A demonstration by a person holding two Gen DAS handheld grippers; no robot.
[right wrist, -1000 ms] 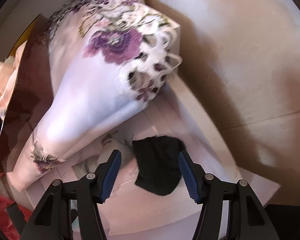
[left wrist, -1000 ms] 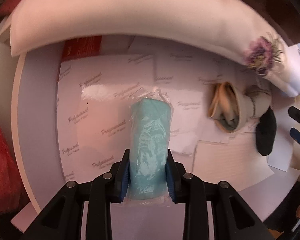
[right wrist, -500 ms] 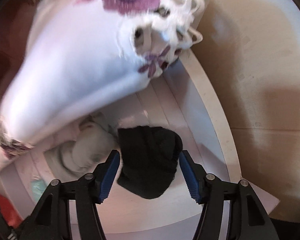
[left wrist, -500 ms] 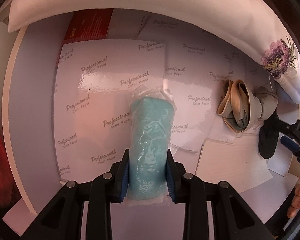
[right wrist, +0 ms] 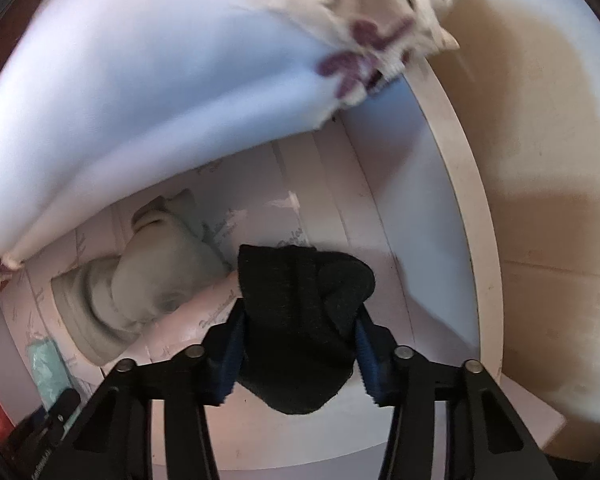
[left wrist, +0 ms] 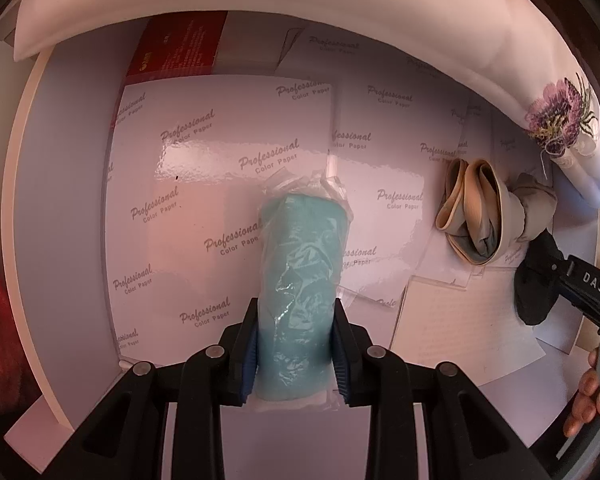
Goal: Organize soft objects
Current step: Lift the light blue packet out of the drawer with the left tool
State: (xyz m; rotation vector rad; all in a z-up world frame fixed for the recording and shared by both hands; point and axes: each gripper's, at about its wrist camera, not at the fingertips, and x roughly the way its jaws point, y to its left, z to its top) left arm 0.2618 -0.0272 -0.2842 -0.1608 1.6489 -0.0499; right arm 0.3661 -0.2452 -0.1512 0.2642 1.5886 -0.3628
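The left gripper (left wrist: 295, 354) is clamped on a teal cloth roll in a clear plastic bag (left wrist: 300, 276), its pads pressed into both sides of the roll's near end. The far end of the roll hangs over the sheets of glossy white paper (left wrist: 228, 168) that line the white tray (left wrist: 56, 200).

Taking that roll as the landmark, the grey-and-beige sock bundle (left wrist: 484, 216) lies on the paper well to the right of it. Just beyond the bundle, further right, sits the black sock (right wrist: 300, 320). The right gripper (right wrist: 300, 356) straddles this sock and its jaws are closing, the blue pads at or very near the fabric on both sides.

Farthest from the roll, the white pillow with purple flower embroidery (left wrist: 340, 12) arcs along the tray's back edge.

Risks, as judgements: the slick plastic could let the roll slip down out of the left grip. The right pads may catch only the sock's top fold, so it could unfold or drop when lifted. They could also pinch a loose sheet of paper along with it and drag it up.

Count: 1 bagged roll, 1 sock bundle, 1 black sock, 1 pillow, 2 grippers, several overlapping paper sheets.
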